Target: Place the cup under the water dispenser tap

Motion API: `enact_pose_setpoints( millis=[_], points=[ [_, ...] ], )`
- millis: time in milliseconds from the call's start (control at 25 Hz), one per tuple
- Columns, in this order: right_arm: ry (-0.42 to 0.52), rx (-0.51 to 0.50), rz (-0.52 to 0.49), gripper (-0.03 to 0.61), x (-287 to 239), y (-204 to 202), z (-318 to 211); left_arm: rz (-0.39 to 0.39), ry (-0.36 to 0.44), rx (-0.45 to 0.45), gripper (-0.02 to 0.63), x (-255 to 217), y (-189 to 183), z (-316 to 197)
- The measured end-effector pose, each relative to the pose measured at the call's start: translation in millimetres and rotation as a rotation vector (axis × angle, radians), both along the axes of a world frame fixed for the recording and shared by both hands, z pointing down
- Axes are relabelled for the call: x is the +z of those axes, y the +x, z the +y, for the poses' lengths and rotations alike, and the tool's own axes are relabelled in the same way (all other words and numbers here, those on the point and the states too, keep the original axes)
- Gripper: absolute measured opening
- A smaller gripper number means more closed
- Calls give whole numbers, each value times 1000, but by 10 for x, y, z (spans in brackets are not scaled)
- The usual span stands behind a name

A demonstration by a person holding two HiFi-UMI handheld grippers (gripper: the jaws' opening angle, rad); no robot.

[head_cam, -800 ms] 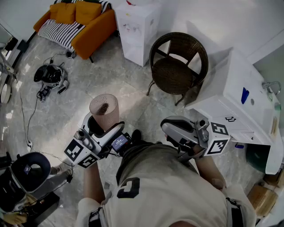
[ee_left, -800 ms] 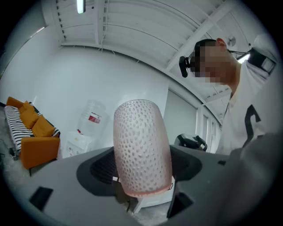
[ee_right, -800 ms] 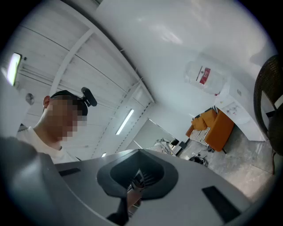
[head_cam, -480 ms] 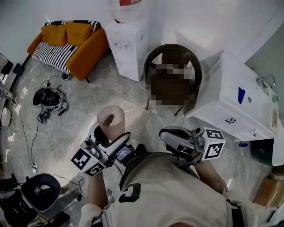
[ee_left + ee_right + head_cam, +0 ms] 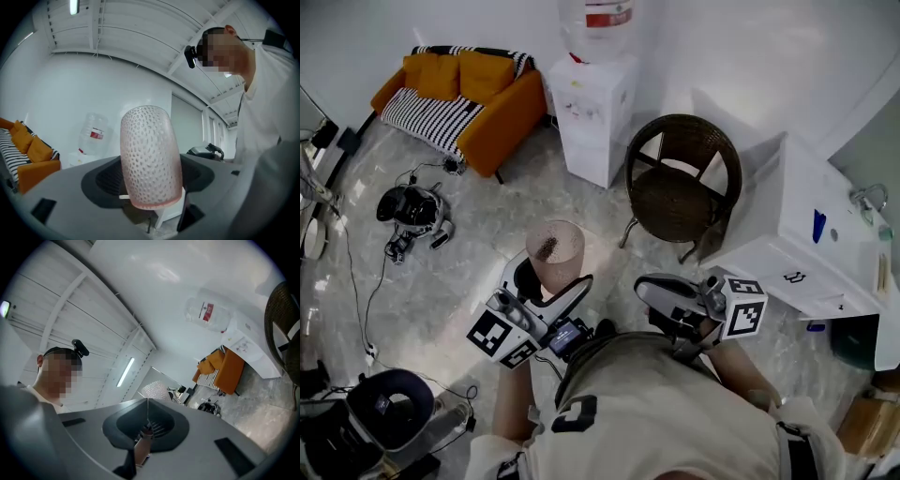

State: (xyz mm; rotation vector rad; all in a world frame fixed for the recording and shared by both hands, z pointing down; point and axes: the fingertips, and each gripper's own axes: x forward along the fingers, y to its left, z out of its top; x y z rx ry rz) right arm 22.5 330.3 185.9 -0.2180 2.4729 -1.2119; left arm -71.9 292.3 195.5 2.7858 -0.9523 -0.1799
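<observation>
Cup (image 5: 554, 255), pinkish, see-through, dimpled wall, stands upright with its mouth up between the jaws of the left gripper (image 5: 546, 286). The jaws are spread wide and clamp its lower part, one on each side. The left gripper view shows the same: cup (image 5: 151, 159) dead centre, base down in the left gripper (image 5: 150, 197), body rising above the jaws. From the head view there is a dark patch inside the cup; can't tell what it is. The cup is held in the air in front of the person's torso (image 5: 647, 412), over the marble floor (image 5: 441, 281). The right gripper (image 5: 647, 287) sits just beside it on the right, apart from the cup. In its own view the right gripper (image 5: 146, 427) has its jaws closed together with nothing between them. The water dispenser (image 5: 592, 112), a white box against the far wall, is well apart from the cup, with open floor between. A clear bottle (image 5: 602, 23) with a red label stands upside down on top of it; its fill level is not readable. A dark wicker chair (image 5: 680, 183) stands just right of the dispenser, with a white cabinet (image 5: 806, 225) further right. An orange sofa (image 5: 464, 94) with a striped throw is to the dispenser's left.
</observation>
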Motion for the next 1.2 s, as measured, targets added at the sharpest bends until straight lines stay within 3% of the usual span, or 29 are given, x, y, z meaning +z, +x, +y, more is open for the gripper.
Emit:
enact_pose_setpoints(
  millis=[360, 680, 960, 1200],
  points=[
    [-12, -55, 73, 26, 76, -506, -181, -12, -11, -54, 396, 62, -444, -154],
    [-2, -60, 138, 26, 182, -594, -420, 22, -44, -78, 396, 100, -485, -485],
    [-13, -8, 128, 26, 279, -244, -911, 24, -65, -67, 396, 103, -194, -972],
    [-6, 96, 105, 26, 287, 388, -1523, -22, -69, -89, 396, 57, 245, -1435]
  ],
)
